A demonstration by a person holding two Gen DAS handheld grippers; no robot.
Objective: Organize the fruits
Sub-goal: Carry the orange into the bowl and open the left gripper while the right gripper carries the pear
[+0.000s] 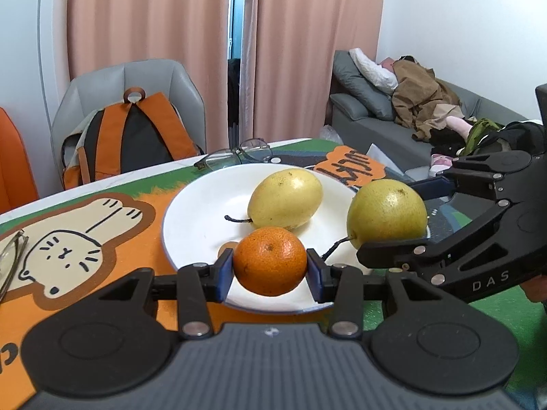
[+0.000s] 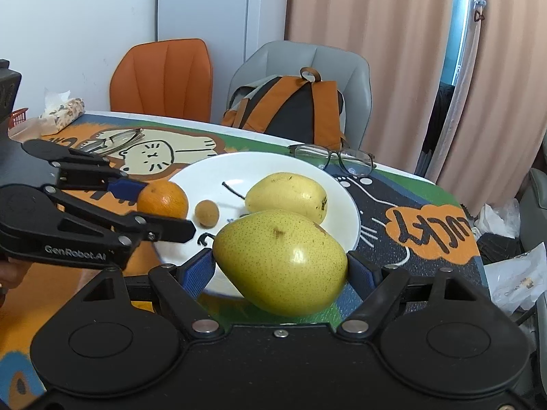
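1. Orange and round, the mandarin (image 1: 270,261) sits pinched between the two blue pads (image 1: 225,275) of the left claw (image 1: 270,273). The pads press on both of its sides.
2. The left claw points forward and tilts down a bit. It holds the mandarin over the near edge of the white plate (image 1: 195,218).
3. In the right wrist view, the left claw (image 2: 160,206) comes in from the left side, with the mandarin (image 2: 163,199) at the plate's left rim.
4. The right claw (image 2: 280,268) is clamped on a big green-yellow pear (image 2: 282,261). Its blue pads (image 2: 198,273) stand wide apart because the pear is fat, and they touch it on both sides.
5. The right claw also tilts down. It holds the big pear over the near rim of the plate (image 2: 345,212).
6. In the left wrist view, the right claw (image 1: 386,218) reaches in from the right, with the big pear (image 1: 386,212) at the plate's right edge.
7. A second yellow pear (image 2: 287,194) lies on its side in the plate, with its stem pointing left.
8. A small brown round fruit (image 2: 207,212) sits in the plate too, near the mandarin.
9. The plate rests on a counter (image 1: 102,239) with a cartoon cat mat.
10. Glasses (image 2: 333,159) lie on the counter just behind the plate.
11. A backpack (image 1: 130,136) sits on a grey chair (image 1: 154,75) past the counter.
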